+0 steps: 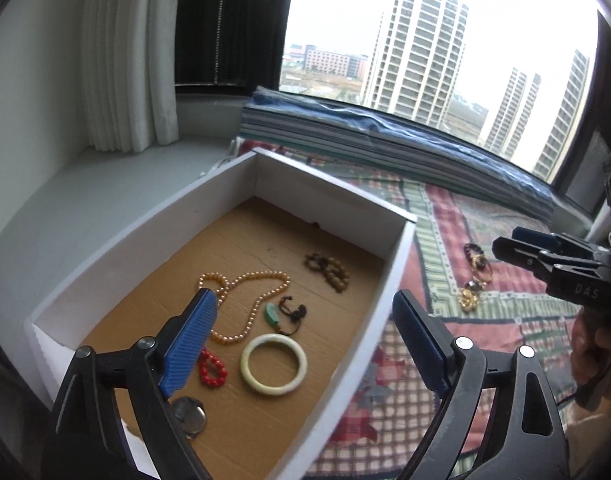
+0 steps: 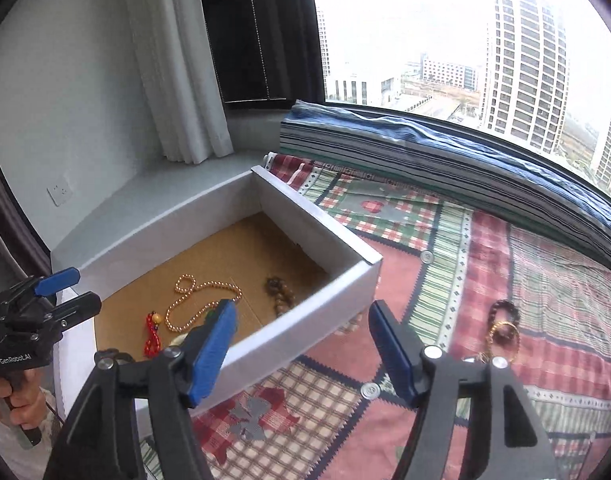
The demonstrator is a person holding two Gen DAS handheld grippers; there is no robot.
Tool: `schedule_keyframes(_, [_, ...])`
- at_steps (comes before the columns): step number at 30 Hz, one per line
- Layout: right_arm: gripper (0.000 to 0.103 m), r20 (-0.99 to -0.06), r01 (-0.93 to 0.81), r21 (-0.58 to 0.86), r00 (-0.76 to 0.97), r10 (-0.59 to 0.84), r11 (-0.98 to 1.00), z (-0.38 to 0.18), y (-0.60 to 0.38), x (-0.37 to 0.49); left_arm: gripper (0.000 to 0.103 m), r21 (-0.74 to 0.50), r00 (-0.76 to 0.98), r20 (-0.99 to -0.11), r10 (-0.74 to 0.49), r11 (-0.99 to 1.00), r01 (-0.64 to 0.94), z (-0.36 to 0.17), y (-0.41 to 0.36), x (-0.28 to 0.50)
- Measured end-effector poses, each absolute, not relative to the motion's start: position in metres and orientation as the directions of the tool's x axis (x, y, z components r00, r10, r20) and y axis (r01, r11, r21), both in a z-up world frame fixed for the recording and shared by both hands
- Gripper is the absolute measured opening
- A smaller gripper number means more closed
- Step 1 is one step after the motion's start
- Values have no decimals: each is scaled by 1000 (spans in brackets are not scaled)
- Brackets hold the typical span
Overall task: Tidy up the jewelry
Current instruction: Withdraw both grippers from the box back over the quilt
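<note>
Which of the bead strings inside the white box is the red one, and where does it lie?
The short red bead loop, at the near end of the box beside the pale bangle. The long pearl necklace is golden, the bracelet brown.

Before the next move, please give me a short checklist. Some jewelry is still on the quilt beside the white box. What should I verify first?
1. Left gripper open, nothing between its jaws: ok.
2. Right gripper open, nothing held: ok.
3. White box open on top, bare room on its cardboard floor: ok.
4. Jewelry on the quilt in clear view of both cameras: ok.
5. Loose pieces separate, not tangled: cannot tell.
6. Pale bangle and pearl necklace lie inside the box: ok.
</note>
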State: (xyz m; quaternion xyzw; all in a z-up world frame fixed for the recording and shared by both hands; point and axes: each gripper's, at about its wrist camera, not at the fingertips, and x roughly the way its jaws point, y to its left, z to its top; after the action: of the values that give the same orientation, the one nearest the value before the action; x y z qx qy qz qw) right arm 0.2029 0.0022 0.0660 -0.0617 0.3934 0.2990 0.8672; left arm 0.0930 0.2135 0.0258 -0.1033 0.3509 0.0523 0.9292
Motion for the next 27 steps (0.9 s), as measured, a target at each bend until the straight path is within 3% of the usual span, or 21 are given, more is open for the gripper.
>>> schedule_keyframes(6, [70, -718, -530, 53, 569, 401, 847, 66, -64, 156, 92, -240, 759, -639, -123, 970, -45, 27, 147, 77])
schedule_keyframes(12, [70, -715, -450, -1, 625, 314, 893, 50, -125, 121, 92, -264, 736, -650, -190, 964, 15, 8, 93, 71])
schedule_keyframes(27, [70, -743, -199, 42, 649, 164, 979, -8, -222, 55, 92, -228, 659, -725, -200, 973, 44, -46, 32, 54])
